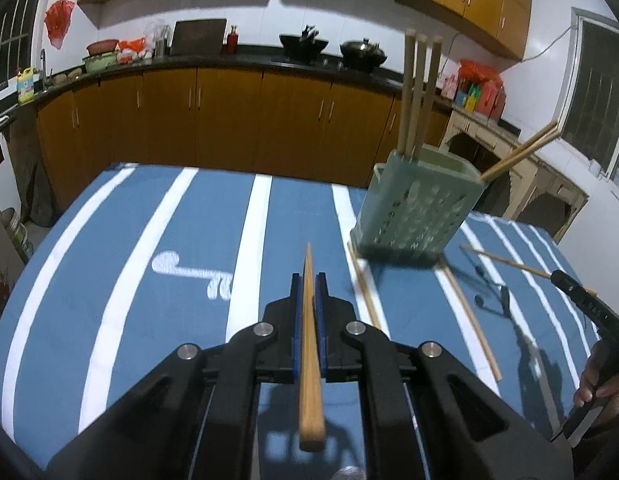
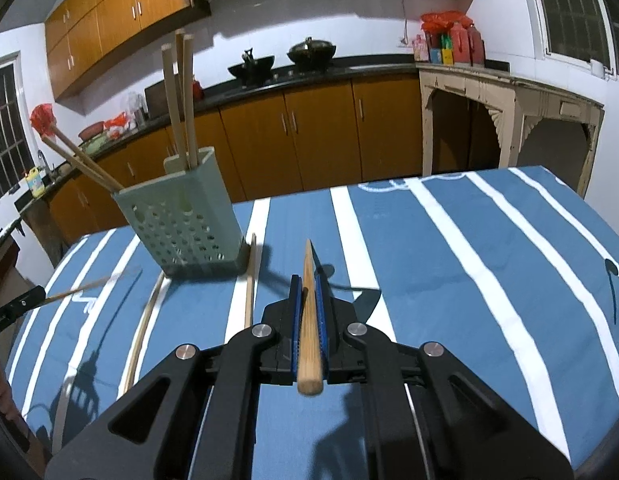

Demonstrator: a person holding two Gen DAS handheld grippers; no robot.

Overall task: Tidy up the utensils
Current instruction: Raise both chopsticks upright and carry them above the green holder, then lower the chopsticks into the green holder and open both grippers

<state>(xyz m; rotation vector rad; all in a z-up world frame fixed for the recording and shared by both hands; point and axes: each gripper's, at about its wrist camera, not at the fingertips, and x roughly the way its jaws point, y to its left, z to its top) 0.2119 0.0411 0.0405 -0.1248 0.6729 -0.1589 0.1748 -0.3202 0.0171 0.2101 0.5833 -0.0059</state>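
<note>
On the striped table, largest item first:

- Blue-and-white striped tablecloth (image 1: 157, 240) — covers the whole tabletop; all items below rest on or hang over it.
- Green perforated utensil holder (image 1: 413, 216) — upright near the far edge; three chopsticks (image 1: 417, 92) stand vertical at one end, two more (image 1: 521, 152) lean out of the other.
- Left gripper (image 1: 308, 284) — jaws closed to a narrow slot, pinching one wooden chopstick (image 1: 309, 344) lengthwise, thin tip forward, lifted clear of the cloth.
- Right gripper (image 2: 308, 286) — jaws likewise nearly closed on a second chopstick (image 2: 308, 320), tip forward, held above the cloth.
- Loose chopsticks (image 2: 250, 280) — two lie on the cloth just beside the holder's base, one at each side.

Step in hand, as judged: both held sticks are in transit to the holder. Next move calls for tipping each stick upright, thin end down, and lowering it through the holder's open top without knocking the leaning pair.
</note>
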